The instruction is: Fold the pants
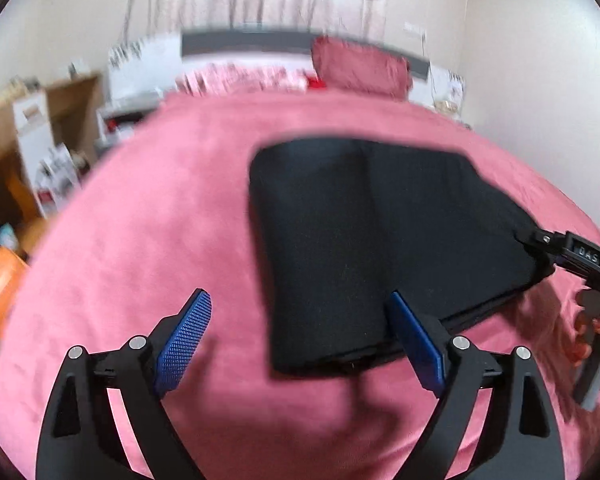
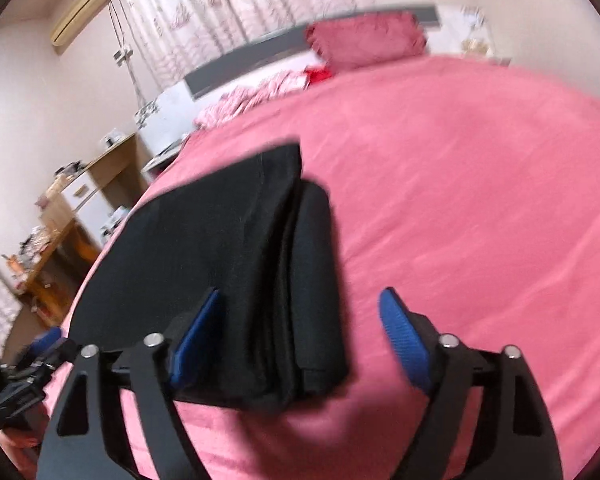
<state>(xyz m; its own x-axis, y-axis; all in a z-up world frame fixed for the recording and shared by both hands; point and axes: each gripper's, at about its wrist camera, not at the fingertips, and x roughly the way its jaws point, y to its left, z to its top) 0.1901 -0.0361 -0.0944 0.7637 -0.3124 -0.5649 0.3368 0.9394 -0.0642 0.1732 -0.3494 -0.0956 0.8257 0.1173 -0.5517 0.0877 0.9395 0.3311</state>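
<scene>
The black pants [image 1: 380,240] lie folded in a flat stack on the pink bed cover [image 1: 160,220]. My left gripper [image 1: 300,304] is open and empty, just above the stack's near left corner. In the right wrist view the pants [image 2: 220,260] show layered folds on their right side. My right gripper [image 2: 300,300] is open and empty, its fingers either side of the stack's near right corner. The right gripper also shows at the right edge of the left wrist view [image 1: 572,256], at the pants' right corner. The left gripper shows at the lower left of the right wrist view [image 2: 40,344].
A pink pillow [image 1: 360,64] and crumpled pink bedding [image 1: 240,76] lie at the grey headboard [image 2: 300,48]. A wooden desk with clutter [image 2: 60,240] and white drawers stand left of the bed. Curtains hang behind. An orange object [image 1: 0,284] sits at the far left.
</scene>
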